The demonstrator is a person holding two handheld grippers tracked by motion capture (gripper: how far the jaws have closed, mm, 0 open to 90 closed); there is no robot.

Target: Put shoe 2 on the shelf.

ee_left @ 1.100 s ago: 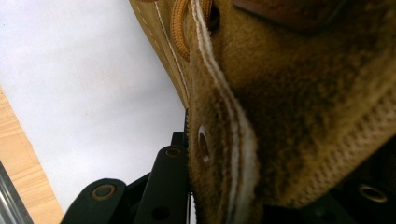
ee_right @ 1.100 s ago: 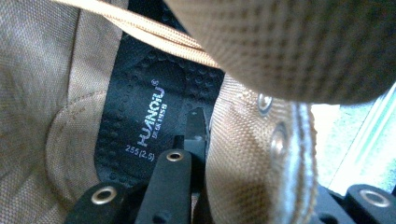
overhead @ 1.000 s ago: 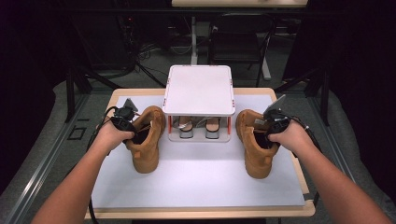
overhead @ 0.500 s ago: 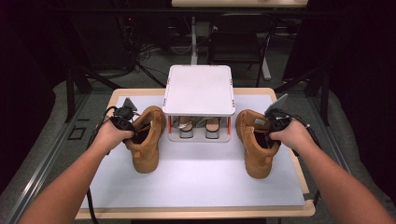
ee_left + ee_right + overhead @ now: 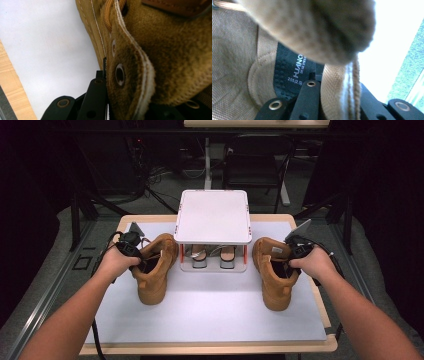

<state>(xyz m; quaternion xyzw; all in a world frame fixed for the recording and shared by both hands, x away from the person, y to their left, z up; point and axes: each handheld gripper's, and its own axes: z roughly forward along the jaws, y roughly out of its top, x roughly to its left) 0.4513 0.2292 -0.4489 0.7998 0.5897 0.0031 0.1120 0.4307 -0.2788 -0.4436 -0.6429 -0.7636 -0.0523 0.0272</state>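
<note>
Two tan suede boots stand on the white mat, toes toward me. The left boot [image 5: 154,272] has my left gripper [image 5: 142,261] at its collar, and in the left gripper view [image 5: 110,75] the jaws pinch the eyelet flap [image 5: 130,75]. The right boot [image 5: 274,277] has my right gripper [image 5: 289,261] at its opening. In the right gripper view [image 5: 337,85] the jaws clamp the collar edge [image 5: 332,100], with the insole label [image 5: 294,72] beyond. Both pairs of jaws have just been closing on that suede.
A white two-level stand [image 5: 212,215] sits at the back centre between the boots, with a pair of sandals [image 5: 214,256] under its top. The white mat [image 5: 210,312] lies on a wooden table [image 5: 200,349]. Dark floor, cables and a chair lie beyond.
</note>
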